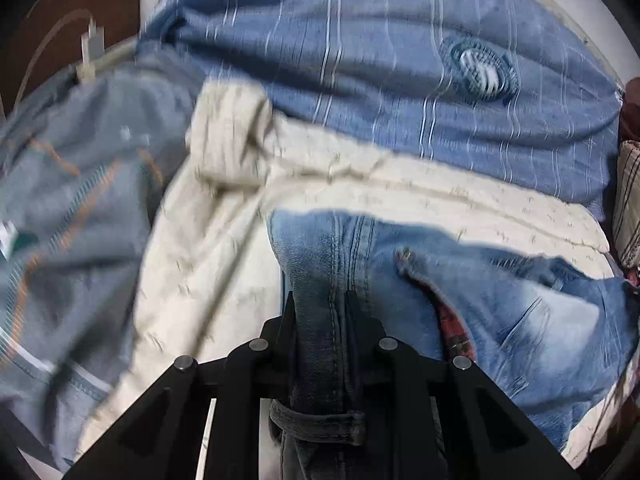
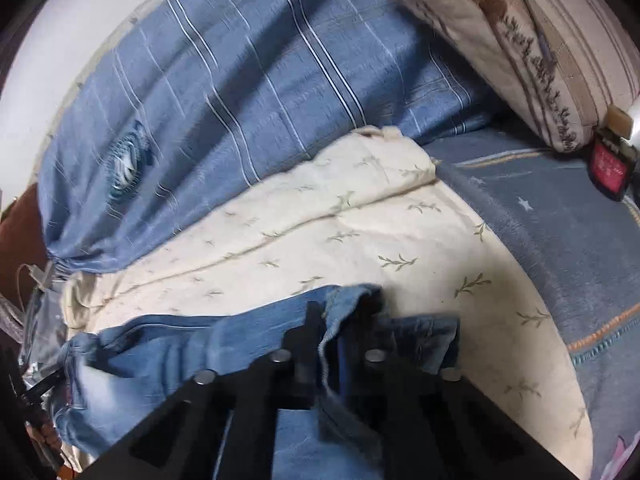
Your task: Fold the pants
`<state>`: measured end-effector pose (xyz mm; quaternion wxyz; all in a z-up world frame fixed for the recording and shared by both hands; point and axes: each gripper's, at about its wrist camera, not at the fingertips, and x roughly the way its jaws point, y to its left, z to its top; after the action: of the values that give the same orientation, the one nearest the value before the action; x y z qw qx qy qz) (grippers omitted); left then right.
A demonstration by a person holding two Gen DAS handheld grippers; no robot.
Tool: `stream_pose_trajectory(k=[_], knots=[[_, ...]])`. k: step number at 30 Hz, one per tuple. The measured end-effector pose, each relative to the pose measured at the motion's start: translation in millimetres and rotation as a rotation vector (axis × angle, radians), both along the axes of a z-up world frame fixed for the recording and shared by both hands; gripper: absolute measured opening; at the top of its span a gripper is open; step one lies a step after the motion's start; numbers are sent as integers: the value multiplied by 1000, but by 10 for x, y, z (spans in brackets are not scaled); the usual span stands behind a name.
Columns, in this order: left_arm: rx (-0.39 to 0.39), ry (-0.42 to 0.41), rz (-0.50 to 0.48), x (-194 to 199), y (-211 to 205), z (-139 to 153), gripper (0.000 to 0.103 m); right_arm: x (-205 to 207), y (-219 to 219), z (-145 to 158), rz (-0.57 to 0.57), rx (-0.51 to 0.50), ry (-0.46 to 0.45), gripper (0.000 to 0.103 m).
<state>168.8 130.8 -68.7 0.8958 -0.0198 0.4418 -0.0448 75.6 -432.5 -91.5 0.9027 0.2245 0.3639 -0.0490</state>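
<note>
Motion blur smears the grey cloth (image 1: 80,208); the jeans (image 1: 500,300) run under both frames' bottom edges.

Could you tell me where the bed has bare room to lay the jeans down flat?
Freest is the cream leaf-print sheet, between the jeans and the blue striped bedding. It is crowded toward the striped pillow and red packet, and at the grey-blue blanket.

A faded blue denim pair of pants (image 2: 168,344) is pinched at its hem by the black right gripper (image 2: 340,320), over a cream leaf-printed sheet (image 2: 360,240).
</note>
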Motion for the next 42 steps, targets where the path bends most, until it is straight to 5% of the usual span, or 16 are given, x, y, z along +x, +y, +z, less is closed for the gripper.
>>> stream_pose_trajectory(k=[6,8,11,13,18,23,28,32,37,42], knots=[[-4,-172,-23,-95,-90,370,21,-466,-188,231,-113,-14,-110,4],[48,-157,-40,-110,-133,228,24,-486,-272,182,-124,-10,-74,4],[169,-4,-34,-44,-121,-240,31,-337,-318,-46,-130,48,58,11],[162,50,-13,-60,-43,-426,36,-274,-303,-110,-142,31,138,11],[155,-32,4,-281,71,-188,51,-416,-255,171,-227,-83,19,11],[179,-171,14,-595,26,266,54,-262,156,307,26,75,-104,11],[6,-278,-18,-858,-195,551,68,125,983,305,374,221,-93,11],[-93,-160,-184,-814,-663,324,73,484,1610,198,544,292,-40,11],[-128,95,-340,-685,-1075,-210,73,855,2138,0,627,204,60,11],[-53,46,-429,-781,-1132,-302,73,1083,2484,-233,742,113,137,11]])
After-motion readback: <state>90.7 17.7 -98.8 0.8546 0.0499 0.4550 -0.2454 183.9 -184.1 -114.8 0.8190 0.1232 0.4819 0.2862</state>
